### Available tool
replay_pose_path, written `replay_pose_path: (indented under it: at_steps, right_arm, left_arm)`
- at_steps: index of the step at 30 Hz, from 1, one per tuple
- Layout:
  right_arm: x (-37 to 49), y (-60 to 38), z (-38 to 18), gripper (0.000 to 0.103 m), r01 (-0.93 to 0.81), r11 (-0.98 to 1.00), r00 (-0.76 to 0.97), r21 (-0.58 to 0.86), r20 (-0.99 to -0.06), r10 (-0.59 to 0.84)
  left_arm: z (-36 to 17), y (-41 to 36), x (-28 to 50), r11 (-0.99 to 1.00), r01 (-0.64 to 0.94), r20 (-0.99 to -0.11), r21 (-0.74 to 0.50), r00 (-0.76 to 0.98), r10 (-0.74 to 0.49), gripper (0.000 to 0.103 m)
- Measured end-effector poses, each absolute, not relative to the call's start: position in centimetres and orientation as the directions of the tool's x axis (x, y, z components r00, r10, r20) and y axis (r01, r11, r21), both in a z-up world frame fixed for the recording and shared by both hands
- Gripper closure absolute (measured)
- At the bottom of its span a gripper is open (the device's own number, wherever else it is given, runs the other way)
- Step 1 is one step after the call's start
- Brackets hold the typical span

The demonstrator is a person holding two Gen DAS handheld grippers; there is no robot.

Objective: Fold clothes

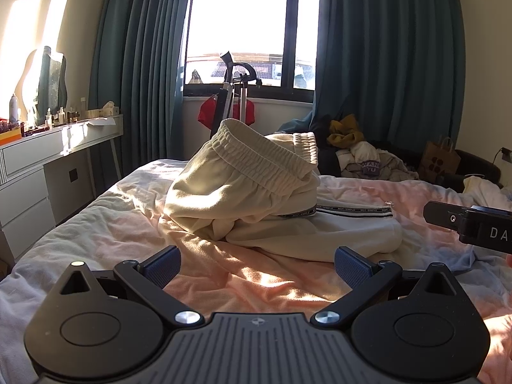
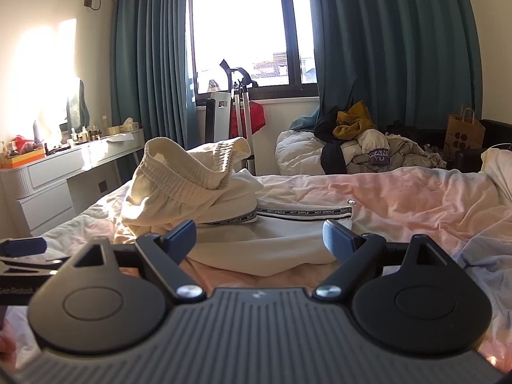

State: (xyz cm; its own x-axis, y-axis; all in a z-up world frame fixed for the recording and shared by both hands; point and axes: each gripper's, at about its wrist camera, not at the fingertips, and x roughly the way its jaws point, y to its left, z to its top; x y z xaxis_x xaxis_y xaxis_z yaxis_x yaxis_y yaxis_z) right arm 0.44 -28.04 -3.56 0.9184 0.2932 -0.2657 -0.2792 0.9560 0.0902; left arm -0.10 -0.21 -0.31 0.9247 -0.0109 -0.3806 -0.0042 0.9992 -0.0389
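Cream sweatpants [image 1: 236,179] with a ribbed elastic waistband lie crumpled on the bed, partly on top of a flat white garment [image 1: 336,233] with a black lettered stripe. Both show in the right wrist view: the sweatpants [image 2: 179,185] and the white garment [image 2: 281,240]. My left gripper [image 1: 257,267] is open and empty, just short of the clothes. My right gripper [image 2: 259,240] is open and empty, close to the white garment's near edge. The right gripper's tip shows at the right of the left wrist view [image 1: 467,224].
The bed [image 1: 224,281] has a rumpled pink and white cover. A white dresser [image 1: 48,166] with bottles stands on the left. A pile of mixed clothes [image 2: 368,147] and a paper bag [image 2: 464,131] sit beyond the bed, under the window and teal curtains.
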Motion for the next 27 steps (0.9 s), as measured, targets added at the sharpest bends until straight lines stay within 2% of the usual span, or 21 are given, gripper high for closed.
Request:
replay_pose_path:
  at_steps: [18,27]
  right_arm:
    - [0.5,-28.1,-3.5,0.015,-0.254,0.963,0.921,0.094,-0.279,0.270]
    - [2.1,-28.7,-4.3,0.015,-0.227,0.964,0.915,0.140,-0.309,0.260]
  left_arm:
    - [-0.5,0.7,1.8,0.996,-0.059,-0.430,-0.065,0.902,0.025,0.001]
    - [2.3,2.9,10.8,0.980,-0.158,-0.417,-0.122,0.904,0.094,0.003]
